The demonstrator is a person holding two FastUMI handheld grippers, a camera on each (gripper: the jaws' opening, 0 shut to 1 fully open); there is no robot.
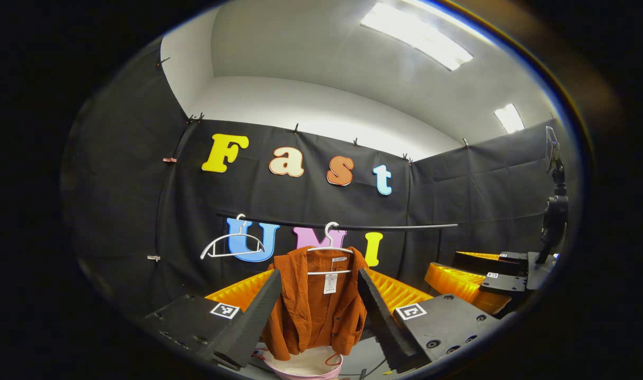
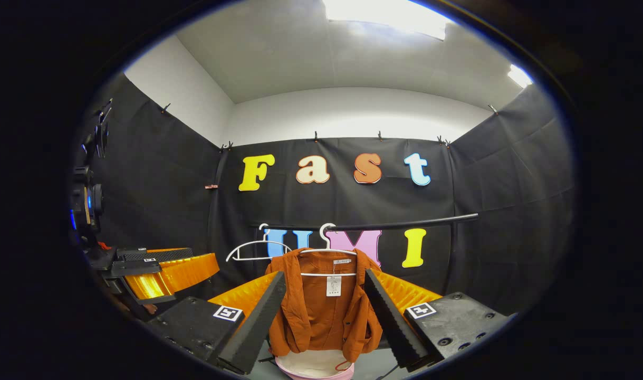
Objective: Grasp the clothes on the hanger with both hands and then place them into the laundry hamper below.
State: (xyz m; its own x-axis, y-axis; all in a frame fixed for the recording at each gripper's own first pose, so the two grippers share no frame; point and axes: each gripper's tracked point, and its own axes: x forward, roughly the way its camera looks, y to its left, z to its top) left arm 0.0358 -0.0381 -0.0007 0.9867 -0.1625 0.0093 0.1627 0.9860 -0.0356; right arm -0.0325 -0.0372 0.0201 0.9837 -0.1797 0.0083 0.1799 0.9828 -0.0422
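A rust-orange cardigan [image 1: 316, 303] [image 2: 325, 306] hangs on a white hanger [image 1: 329, 248] [image 2: 327, 248] from a black rail [image 1: 353, 227] [image 2: 395, 224]. Right under it stands a pink-rimmed white hamper [image 1: 303, 365] [image 2: 316, 367]. My left gripper [image 1: 318, 316] is open, still well short of the cardigan, which shows between its fingers. My right gripper [image 2: 326, 316] is open too, framing the cardigan from a distance. The right gripper [image 1: 490, 279] also shows at the right of the left gripper view, and the left gripper [image 2: 152, 269] at the left of the right gripper view.
An empty white hanger [image 1: 231, 245] [image 2: 252, 250] hangs on the rail to the left of the cardigan. Black cloth walls close the booth on three sides. A camera stand [image 1: 553, 211] rises at the right edge of the left gripper view.
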